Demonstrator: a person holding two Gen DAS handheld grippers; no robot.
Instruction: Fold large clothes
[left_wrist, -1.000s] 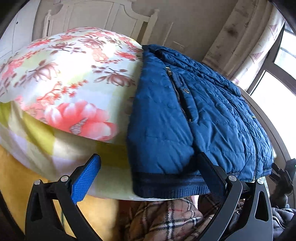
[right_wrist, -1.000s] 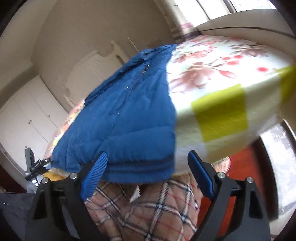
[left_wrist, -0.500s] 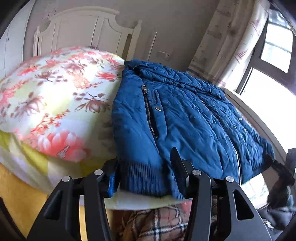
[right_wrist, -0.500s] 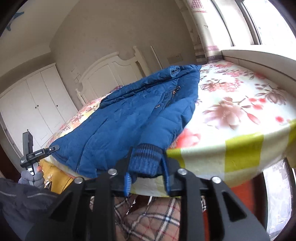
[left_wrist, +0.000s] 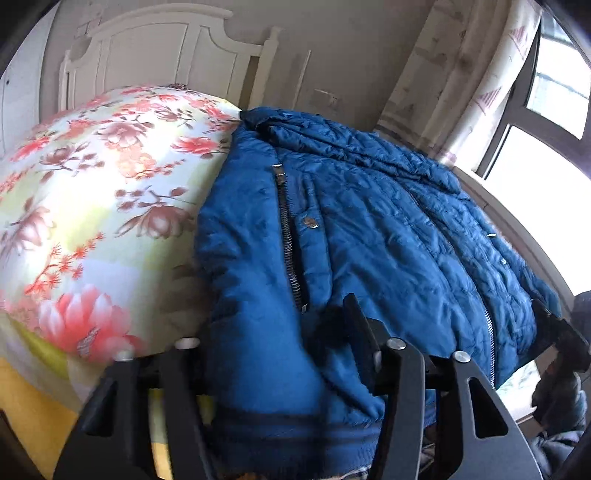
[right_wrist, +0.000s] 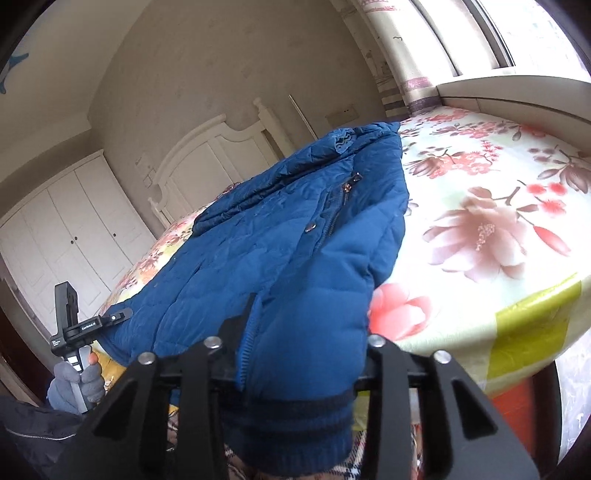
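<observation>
A blue quilted jacket (left_wrist: 369, 229) lies spread on a bed with a floral sheet (left_wrist: 92, 192). My left gripper (left_wrist: 273, 354) is shut on the jacket's left hem corner, with the ribbed hem bunched between the jaws and hanging down at the bed's foot edge. In the right wrist view the jacket (right_wrist: 280, 236) stretches away toward the headboard. My right gripper (right_wrist: 299, 350) is shut on the jacket's right hem corner, with the dark ribbed band drooping below the jaws. The fingertips of both grippers are buried in fabric.
A white headboard (left_wrist: 155, 48) stands at the far end of the bed. A curtain and window (left_wrist: 524, 110) are on the right. White wardrobes (right_wrist: 62, 229) line the left wall. Plaid fabric (right_wrist: 369, 465) shows below the bed's foot edge.
Both grippers went from open around the hem to shut on its corners. They have since lifted the hem, so more jacket fabric bunches between the jaws.
</observation>
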